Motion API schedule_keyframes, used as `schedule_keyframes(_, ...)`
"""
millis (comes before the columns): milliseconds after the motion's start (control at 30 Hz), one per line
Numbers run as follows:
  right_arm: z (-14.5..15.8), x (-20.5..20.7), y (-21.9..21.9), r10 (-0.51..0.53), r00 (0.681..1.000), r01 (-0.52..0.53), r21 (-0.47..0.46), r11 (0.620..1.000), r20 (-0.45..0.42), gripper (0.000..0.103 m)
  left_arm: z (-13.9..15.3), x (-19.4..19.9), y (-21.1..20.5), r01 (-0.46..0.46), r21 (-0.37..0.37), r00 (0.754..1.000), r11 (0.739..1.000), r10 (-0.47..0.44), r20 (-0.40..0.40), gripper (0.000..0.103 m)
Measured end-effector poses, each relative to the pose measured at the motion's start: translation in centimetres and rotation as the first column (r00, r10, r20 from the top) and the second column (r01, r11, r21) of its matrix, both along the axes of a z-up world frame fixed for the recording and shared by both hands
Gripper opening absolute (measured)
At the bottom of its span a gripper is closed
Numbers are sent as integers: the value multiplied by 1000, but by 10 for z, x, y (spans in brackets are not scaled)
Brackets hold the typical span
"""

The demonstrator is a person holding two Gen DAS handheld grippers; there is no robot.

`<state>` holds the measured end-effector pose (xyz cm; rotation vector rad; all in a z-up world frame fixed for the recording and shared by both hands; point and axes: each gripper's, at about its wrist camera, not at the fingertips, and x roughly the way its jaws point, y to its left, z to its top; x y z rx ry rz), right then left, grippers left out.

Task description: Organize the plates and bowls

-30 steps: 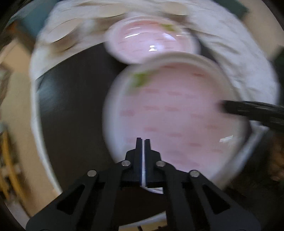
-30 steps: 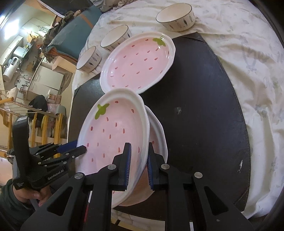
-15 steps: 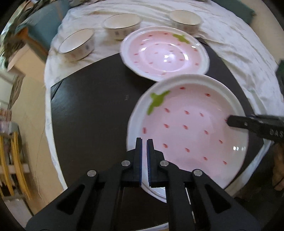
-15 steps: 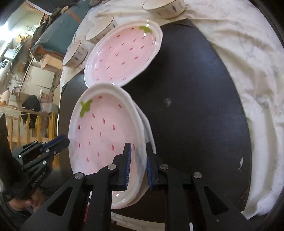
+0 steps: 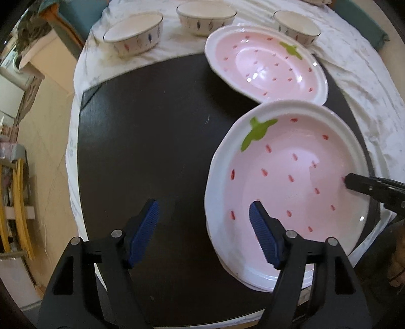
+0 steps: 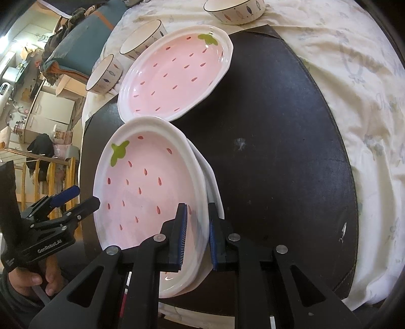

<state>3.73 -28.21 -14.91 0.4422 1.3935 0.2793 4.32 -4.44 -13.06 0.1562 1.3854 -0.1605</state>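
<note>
A pink strawberry plate (image 5: 291, 177) (image 6: 152, 192) lies on top of another plate (image 6: 210, 177) at the near side of the dark mat (image 5: 152, 139). My left gripper (image 5: 203, 220) (image 6: 76, 200) points down over the plate's left rim. Its jaws are opening, with the rim between them and the pads off it. My right gripper (image 6: 197, 232) (image 5: 354, 182) is shut on the top plate's opposite rim. A second strawberry plate (image 5: 265, 68) (image 6: 174, 76) lies farther back. Three fish-pattern bowls (image 5: 134, 33) (image 5: 206, 16) (image 5: 296, 27) stand behind it.
A white cloth (image 6: 354, 76) covers the round table under the mat. The bowls (image 6: 106, 74) (image 6: 144, 39) (image 6: 235, 8) sit on this cloth near the far edge. The person's hand (image 6: 30, 278) grips the left tool. Beyond the table's left edge are furniture and a wooden rail (image 5: 20, 202).
My left gripper, shut on the plate's rim before, has let go and spread its jaws. It has shifted left. The right gripper keeps its hold on the plate.
</note>
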Motion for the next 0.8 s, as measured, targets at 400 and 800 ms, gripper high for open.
schedule_keyframes(400,-2,2,-2,-10,999,12,38,999,-53,24,-25,-3,-4,12,2,998,1000,-12,-67,73)
schedule_keyframes(800,-4,-3,-6,-2,992,12,84,996,-122,23,-24,-5,-5,4,10,998,1000,-4,-67,73)
